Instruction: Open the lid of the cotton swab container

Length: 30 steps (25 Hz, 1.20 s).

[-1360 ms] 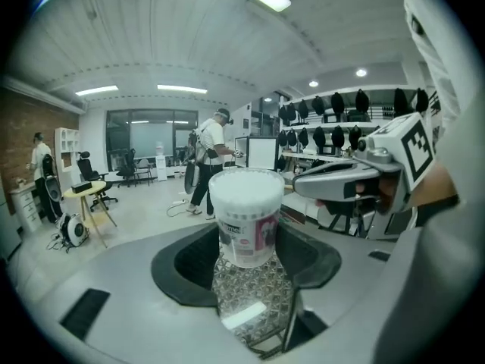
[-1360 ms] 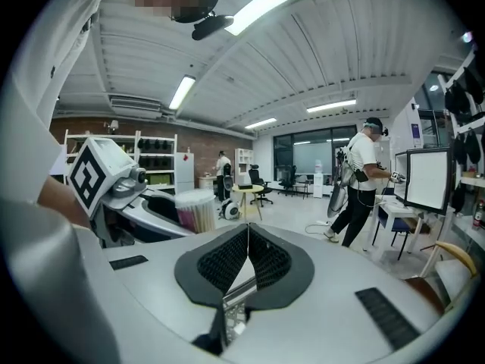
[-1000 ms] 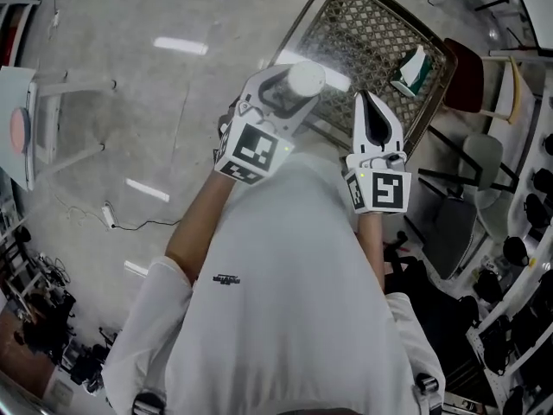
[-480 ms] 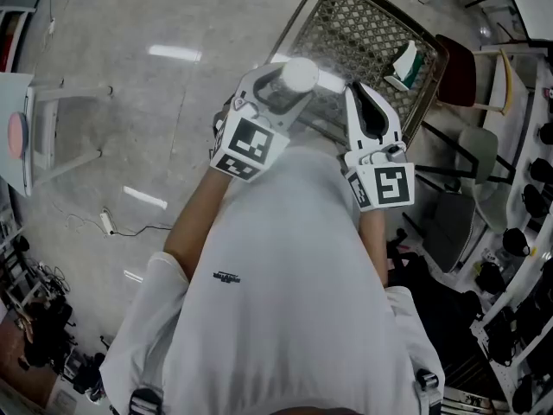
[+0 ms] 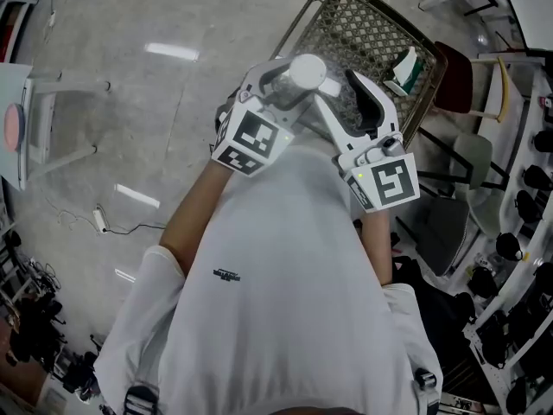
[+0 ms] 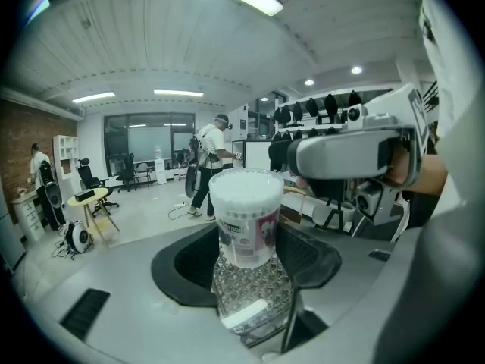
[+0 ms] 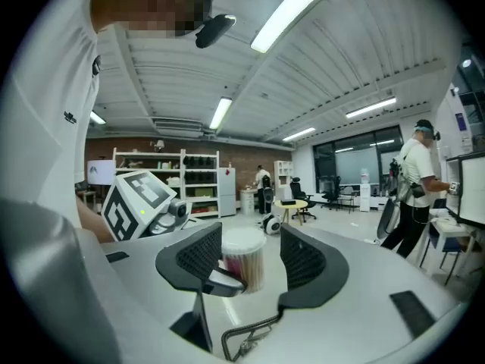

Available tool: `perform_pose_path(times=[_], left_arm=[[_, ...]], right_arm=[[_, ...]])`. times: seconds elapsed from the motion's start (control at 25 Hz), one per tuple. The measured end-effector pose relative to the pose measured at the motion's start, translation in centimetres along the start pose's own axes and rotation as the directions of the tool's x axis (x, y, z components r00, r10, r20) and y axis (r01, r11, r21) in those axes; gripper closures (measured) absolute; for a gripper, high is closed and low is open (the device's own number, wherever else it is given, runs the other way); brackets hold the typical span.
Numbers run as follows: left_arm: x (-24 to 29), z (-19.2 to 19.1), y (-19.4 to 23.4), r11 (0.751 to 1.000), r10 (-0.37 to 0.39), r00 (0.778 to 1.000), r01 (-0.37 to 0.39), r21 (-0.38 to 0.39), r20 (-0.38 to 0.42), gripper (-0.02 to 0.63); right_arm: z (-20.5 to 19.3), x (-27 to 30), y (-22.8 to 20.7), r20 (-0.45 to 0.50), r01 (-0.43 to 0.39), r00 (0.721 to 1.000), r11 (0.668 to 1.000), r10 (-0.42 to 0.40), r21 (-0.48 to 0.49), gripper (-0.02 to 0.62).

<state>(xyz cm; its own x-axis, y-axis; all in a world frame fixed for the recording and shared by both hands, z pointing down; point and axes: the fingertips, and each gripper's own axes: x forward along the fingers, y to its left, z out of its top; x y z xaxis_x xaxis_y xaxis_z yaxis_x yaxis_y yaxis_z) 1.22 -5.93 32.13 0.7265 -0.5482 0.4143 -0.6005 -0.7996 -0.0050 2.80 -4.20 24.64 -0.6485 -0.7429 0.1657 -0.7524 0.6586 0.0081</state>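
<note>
- Left gripper view shows the left gripper with its two black jaws squeezing the sides of a clear, round, plastic cotton swab container.
- It holds the container up in the air, standing straight.
- The container has a white round top and a pink and white label around its middle.
- Right gripper view shows the right gripper with its jaws wide apart. They have just been opening.
- The top part of the container shows in the gap between these jaws, but the black pads do not press on it.
- Head view shows both grippers close together in front of the person's white shirt, with the right one just beside the container.
- Below them, a brown metal wire grid rack stands on the shiny grey floor.
- A small green and white box lies on the rack.
</note>
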Motion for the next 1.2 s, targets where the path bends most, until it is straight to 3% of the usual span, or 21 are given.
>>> perform_pose_path(times=[0.16,0.36,0.92,1.2], left_arm=[[-0.5,-0.2,0.3,1.000,-0.003,1.000,0.003,0.015,-0.019,0.377],[-0.9,-0.1,0.2,0.999,-0.002,1.000,0.003,0.041,-0.024,0.377],[-1.2,0.0,-1.0,0.994,0.017,0.999,-0.012,0.106,-0.045,0.377],[-1.3,-0.2,-1.5,0.997,-0.007,1.000,0.010,0.077,-0.031,0.379]], right_arm=[[0.1,1.4,1.4,-0.037,-0.052,0.998,0.996,0.049,-0.068,0.368],[-0.2,2.6,2.2,-0.072,-0.095,0.993,0.993,0.090,-0.075,0.353],[-0.8,3.0,2.4,-0.122,-0.086,0.989,0.995,0.079,-0.055,0.348],[-1.2,2.6,2.3,-0.147,-0.090,0.985,0.996,0.089,0.000,0.353]])
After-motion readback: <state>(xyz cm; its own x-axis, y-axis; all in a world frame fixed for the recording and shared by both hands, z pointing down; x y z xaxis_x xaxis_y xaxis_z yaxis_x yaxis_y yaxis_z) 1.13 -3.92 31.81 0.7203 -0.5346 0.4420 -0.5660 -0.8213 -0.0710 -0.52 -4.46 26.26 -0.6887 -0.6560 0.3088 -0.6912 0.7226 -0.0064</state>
